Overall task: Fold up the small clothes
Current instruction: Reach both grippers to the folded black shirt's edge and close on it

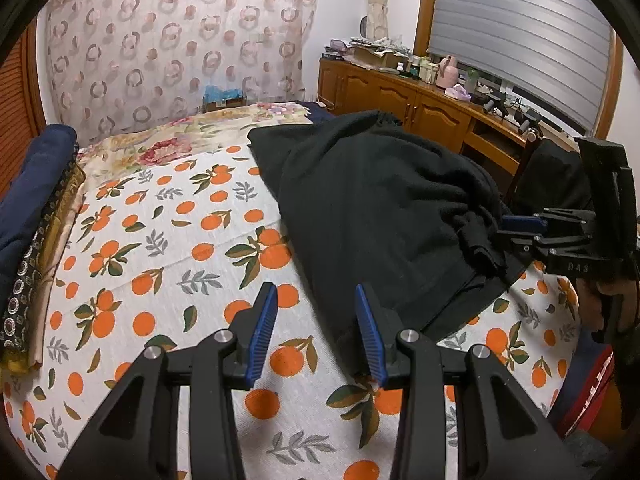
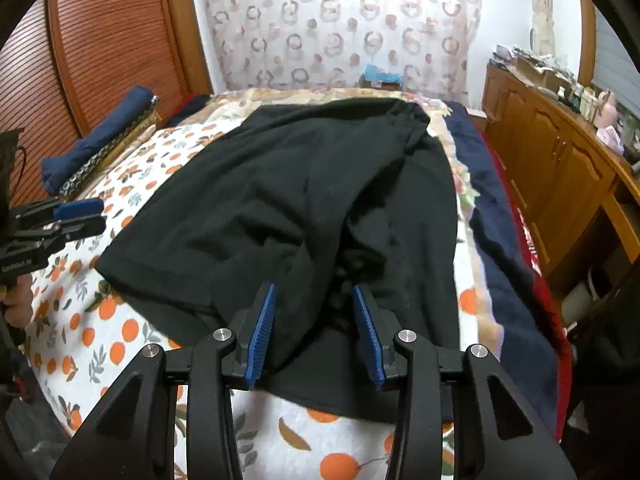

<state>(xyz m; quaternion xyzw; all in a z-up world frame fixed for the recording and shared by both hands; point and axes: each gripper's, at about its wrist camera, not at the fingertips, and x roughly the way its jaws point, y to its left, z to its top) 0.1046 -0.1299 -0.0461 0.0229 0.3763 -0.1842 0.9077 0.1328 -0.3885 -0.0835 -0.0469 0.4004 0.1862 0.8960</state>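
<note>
On my left wrist view I see one left gripper (image 1: pixel 316 300) with two blue pads (image 1: pixel 262 336), jaws released and nothing between them, hanging over the orange-print sheet (image 1: pixel 160 240). One black garment (image 1: pixel 372 208) lies rumpled from twelve to three o'clock of the gripper, its near hem just beside the right-hand pad. At three o'clock the right gripper (image 1: pixel 508 232) reaches in sideways with its tips at the garment's bunched edge; I cannot tell from here whether it is touching the cloth. At nine o'clock one stack of folded fabrics (image 1: pixel 36 216) sits on the bed's edge, a navy piece on top. One wooden cabinet (image 1: pixel 400 96) runs along at one o'clock.

On my right wrist view the right gripper (image 2: pixel 314 316) hovers directly over the black garment (image 2: pixel 280 200), jaws apart, not pinching; bunched cloth sits between and below the two pads, whether touching them I cannot tell. The garment spreads toward twelve o'clock across the sheet (image 2: pixel 80 320). At nine o'clock the left gripper (image 2: pixel 80 216) pokes in, jaws loose, nothing held. One navy blanket (image 2: pixel 496 232) edges the bed at two o'clock.
</note>
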